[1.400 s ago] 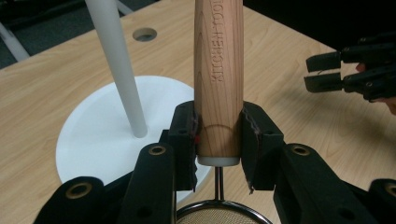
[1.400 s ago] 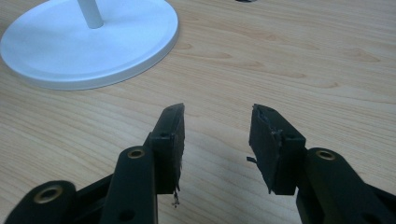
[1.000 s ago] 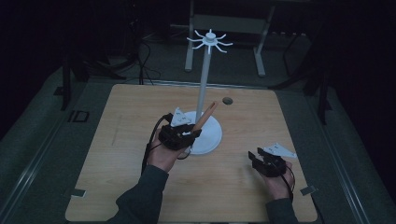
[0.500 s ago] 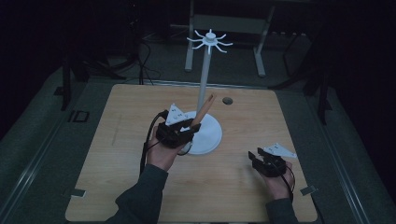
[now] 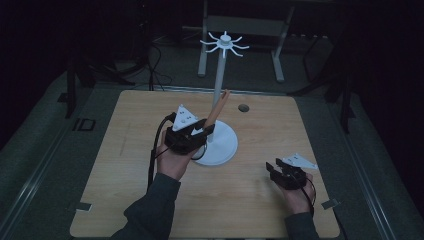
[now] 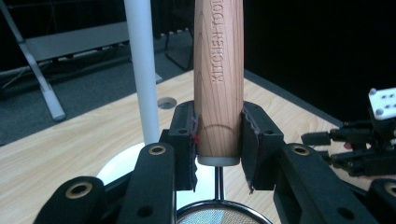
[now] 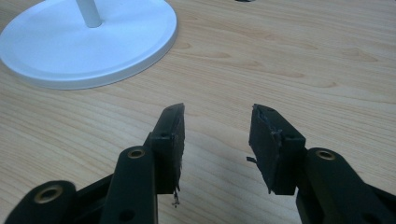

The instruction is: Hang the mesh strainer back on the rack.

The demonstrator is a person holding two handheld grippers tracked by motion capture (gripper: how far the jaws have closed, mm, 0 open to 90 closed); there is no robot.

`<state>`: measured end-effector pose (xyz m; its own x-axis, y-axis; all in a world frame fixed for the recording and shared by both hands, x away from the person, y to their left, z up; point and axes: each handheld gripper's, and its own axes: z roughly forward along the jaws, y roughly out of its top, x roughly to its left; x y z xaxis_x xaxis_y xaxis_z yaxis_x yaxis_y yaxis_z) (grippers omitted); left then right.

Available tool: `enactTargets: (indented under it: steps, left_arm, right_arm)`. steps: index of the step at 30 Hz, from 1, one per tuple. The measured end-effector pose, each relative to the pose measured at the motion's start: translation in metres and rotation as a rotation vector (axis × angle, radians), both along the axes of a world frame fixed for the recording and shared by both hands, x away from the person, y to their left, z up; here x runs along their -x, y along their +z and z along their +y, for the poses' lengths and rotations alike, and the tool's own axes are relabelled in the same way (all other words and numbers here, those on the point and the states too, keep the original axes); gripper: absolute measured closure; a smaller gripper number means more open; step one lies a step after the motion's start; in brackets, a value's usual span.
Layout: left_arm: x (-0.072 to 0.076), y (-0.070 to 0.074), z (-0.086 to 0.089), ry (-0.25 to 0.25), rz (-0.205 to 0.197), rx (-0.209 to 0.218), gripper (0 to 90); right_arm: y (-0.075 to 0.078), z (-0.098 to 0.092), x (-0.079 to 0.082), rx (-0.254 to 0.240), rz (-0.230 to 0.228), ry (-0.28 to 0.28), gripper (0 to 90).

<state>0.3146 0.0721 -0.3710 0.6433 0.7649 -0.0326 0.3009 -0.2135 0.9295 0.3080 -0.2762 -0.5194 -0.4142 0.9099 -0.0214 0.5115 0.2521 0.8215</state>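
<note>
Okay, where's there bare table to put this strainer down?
Bare wood lies left of the left gripper, and along the near edge between both forearms. It is crowded around the white stand base and the right gripper.

— Held up there? Wooden handle (image 6: 218, 79), round and light brown, standing nearly straight, with "KITCHEN TOOL" cut into it.
— And under it? Thin metal neck, then a round mesh strainer (image 6: 217, 218).
— Near what? Beside the white stand (image 5: 218, 95), over its round base.

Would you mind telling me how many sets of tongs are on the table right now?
2. The left tongs are by the white stand, shut on a wooden-handled utensil. The right tongs rest open near the table's right edge.
</note>
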Motion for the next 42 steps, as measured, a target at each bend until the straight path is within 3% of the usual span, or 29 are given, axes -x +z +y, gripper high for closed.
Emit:
enactTargets:
  steps: [24, 42]
  left_arm:
    - [0.002, 0.021, 0.002, 0.05, -0.071, 0.08, 68.7]
    - [0.002, 0.026, 0.007, 0.083, -0.101, 0.14, 68.7]
  right_arm:
    - [-0.001, -0.001, 0.0, 0.0, 0.003, -0.001, 55.1]
    - [-0.001, -0.001, 0.0, 0.0, 0.002, -0.003, 55.1]
